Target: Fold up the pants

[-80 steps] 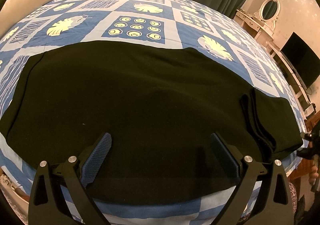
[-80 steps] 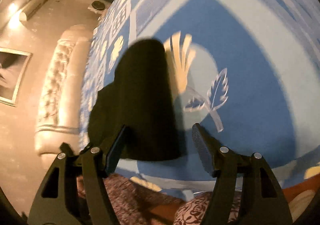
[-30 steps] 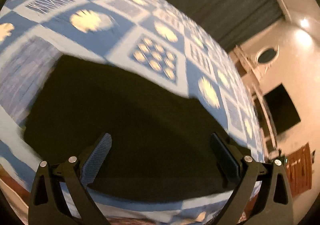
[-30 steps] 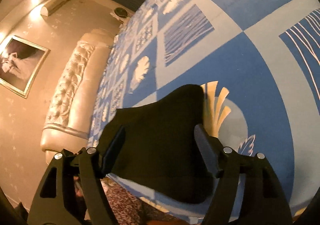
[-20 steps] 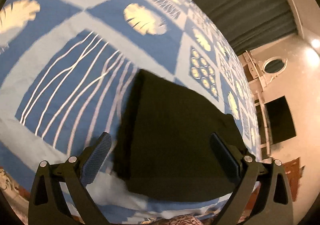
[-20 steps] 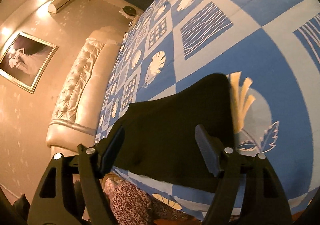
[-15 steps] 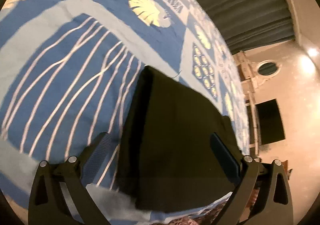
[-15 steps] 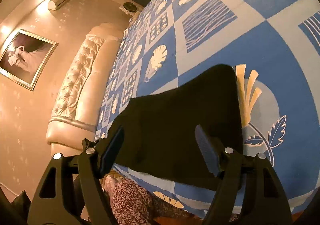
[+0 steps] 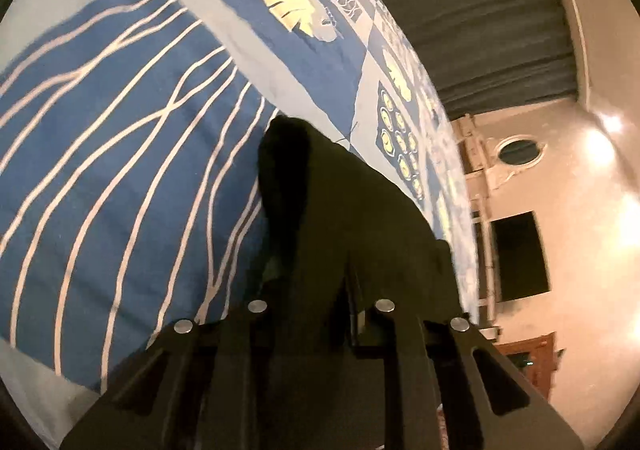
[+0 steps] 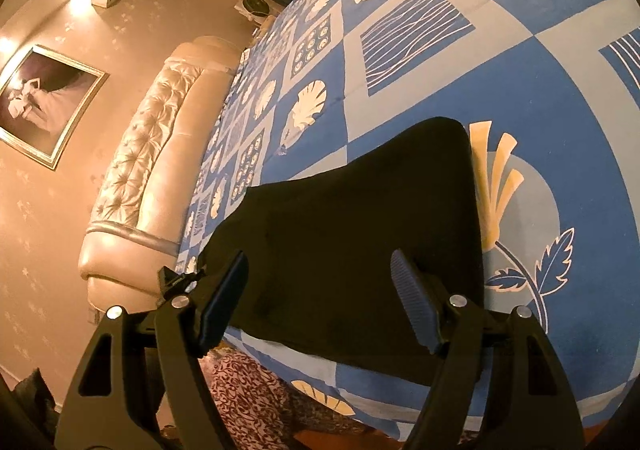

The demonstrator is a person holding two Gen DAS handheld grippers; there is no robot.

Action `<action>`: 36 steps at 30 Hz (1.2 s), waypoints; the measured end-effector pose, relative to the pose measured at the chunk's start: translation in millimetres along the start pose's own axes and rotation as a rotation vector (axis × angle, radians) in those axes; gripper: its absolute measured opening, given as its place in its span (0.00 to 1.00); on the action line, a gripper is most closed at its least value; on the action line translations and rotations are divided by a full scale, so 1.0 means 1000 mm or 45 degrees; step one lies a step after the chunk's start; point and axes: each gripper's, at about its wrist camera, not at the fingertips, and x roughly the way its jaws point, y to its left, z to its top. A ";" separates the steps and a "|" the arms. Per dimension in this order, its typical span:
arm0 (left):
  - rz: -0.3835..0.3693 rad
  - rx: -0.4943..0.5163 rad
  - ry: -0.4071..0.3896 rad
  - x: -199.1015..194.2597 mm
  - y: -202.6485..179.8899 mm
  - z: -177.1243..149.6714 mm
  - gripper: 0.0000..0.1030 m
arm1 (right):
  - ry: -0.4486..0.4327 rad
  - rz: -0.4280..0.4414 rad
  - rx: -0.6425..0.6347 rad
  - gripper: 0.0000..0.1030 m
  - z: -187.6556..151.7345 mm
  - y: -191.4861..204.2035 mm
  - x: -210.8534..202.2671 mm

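Pants [image 10: 352, 246], black and already folded into a flat slab, lie on the near part of the bed's blue patterned cover [image 10: 560, 69], close to its near edge.

Half a second earlier the left gripper [image 9: 316, 286] stood wide apart over the near left corner of the cloth; now its jaws are closing, drawn almost together on that corner, and dark fabric [image 9: 320, 209] bunches up in a ridge between and ahead of them. The striped blue square of the cover [image 9: 120, 169] fills more of the left wrist view than before, so the tool sits lower and closer to the bed.

The right gripper [image 10: 320, 302] has barely shifted in that time. Its jaws stand apart, one finger [image 10: 222, 298] at the left of the pants and the other at the right, the cloth lying beneath them with neither pad pressing on it.

No brand, label or readable writing shows on the pants, the cover or the tools. A framed picture [image 10: 44, 105] hangs on the wall at far left, beside the padded headboard [image 10: 148, 153].
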 end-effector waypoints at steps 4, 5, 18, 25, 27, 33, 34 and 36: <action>0.051 0.036 -0.051 -0.011 -0.029 -0.003 0.14 | -0.047 -0.068 -0.077 0.72 0.000 0.015 -0.006; 0.050 0.047 -0.061 -0.014 -0.034 -0.003 0.14 | -0.061 -0.083 -0.098 0.71 -0.001 0.020 -0.007; -0.102 0.404 -0.064 -0.004 -0.220 -0.058 0.14 | -0.074 -0.534 -0.265 0.72 -0.017 0.043 0.008; -0.094 0.604 0.089 0.072 -0.299 -0.122 0.14 | -0.126 -0.622 -0.314 0.72 -0.016 0.049 0.005; -0.081 0.635 0.151 0.105 -0.313 -0.142 0.14 | -0.143 -0.653 -0.343 0.72 -0.016 0.051 0.004; -0.004 0.700 0.259 0.174 -0.326 -0.191 0.14 | -0.199 -0.682 -0.338 0.72 -0.010 0.048 -0.008; 0.007 0.703 0.267 0.178 -0.327 -0.197 0.14 | -0.201 -0.679 -0.333 0.72 -0.009 0.047 -0.009; 0.055 0.723 0.280 0.193 -0.327 -0.208 0.14 | -0.212 -0.682 -0.329 0.72 -0.007 0.047 -0.011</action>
